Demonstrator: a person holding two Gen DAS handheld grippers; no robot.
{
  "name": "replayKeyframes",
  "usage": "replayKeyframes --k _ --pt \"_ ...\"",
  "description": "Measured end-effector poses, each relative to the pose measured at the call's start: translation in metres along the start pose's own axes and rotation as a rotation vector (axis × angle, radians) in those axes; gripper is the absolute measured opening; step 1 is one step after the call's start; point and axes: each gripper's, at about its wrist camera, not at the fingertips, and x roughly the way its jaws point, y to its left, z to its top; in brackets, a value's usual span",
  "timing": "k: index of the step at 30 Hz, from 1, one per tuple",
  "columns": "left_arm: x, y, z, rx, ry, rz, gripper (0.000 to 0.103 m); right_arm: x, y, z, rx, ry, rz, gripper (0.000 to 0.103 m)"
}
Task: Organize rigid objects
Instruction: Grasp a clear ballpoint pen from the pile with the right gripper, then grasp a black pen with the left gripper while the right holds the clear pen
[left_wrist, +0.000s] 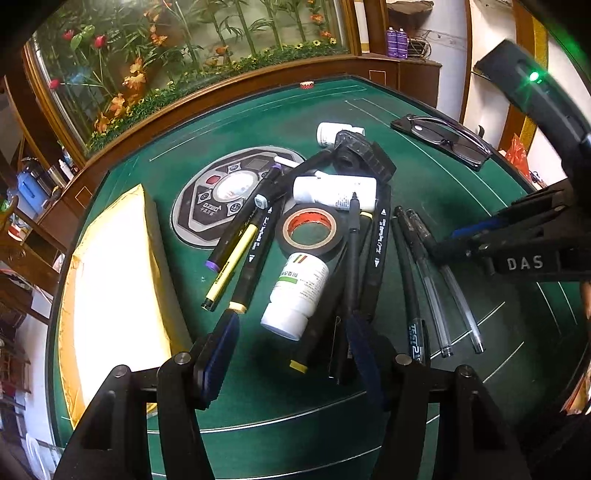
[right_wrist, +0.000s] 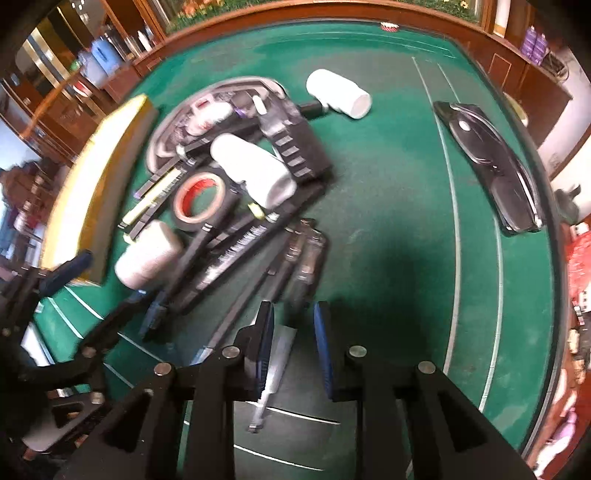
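A pile of rigid objects lies on the green felt table (left_wrist: 443, 206): a white pill bottle (left_wrist: 295, 295), a roll of black tape (left_wrist: 310, 230), several markers (left_wrist: 255, 254) and pens (left_wrist: 428, 280), two more white bottles (left_wrist: 334, 192) and a black part (left_wrist: 364, 155). My left gripper (left_wrist: 291, 354) is open, low over the table, its pads either side of the near pill bottle's cap. My right gripper (right_wrist: 293, 332) is open over the near ends of the clear pens (right_wrist: 273, 365); it also shows in the left wrist view (left_wrist: 461, 240). The right view is blurred.
A yellow padded envelope (left_wrist: 118, 280) lies at the left. A phone with glasses on it (left_wrist: 443, 140) lies at the far right. A round control panel (left_wrist: 229, 192) sits in the table's middle. A wooden rail and flower display stand behind.
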Motion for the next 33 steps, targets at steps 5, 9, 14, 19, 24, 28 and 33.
replayKeyframes --k 5,9,14,19,24,28,33 --pt "-0.001 -0.002 -0.001 0.011 -0.003 0.007 0.064 0.010 0.001 -0.003 0.004 0.034 -0.007 0.021" --pt "-0.002 -0.003 -0.001 0.017 -0.005 0.011 0.064 0.012 0.012 -0.003 -0.067 0.015 -0.055 0.016" --pt "-0.002 -0.005 0.000 0.022 -0.003 0.009 0.064 0.012 0.009 -0.004 -0.078 0.004 -0.069 0.011" --pt "-0.001 -0.007 0.001 0.023 0.001 -0.001 0.064 0.007 -0.012 -0.007 -0.002 -0.002 -0.035 0.010" --pt "0.002 -0.012 0.005 0.004 0.020 -0.062 0.064 -0.005 -0.022 -0.012 0.038 -0.029 0.013 0.010" --pt "0.007 -0.001 0.010 -0.150 0.054 -0.314 0.060 -0.016 -0.027 -0.015 0.044 -0.055 0.033 0.010" --pt "0.018 -0.007 0.011 -0.171 0.099 -0.343 0.049 -0.024 -0.036 -0.022 0.058 -0.070 0.049 0.010"
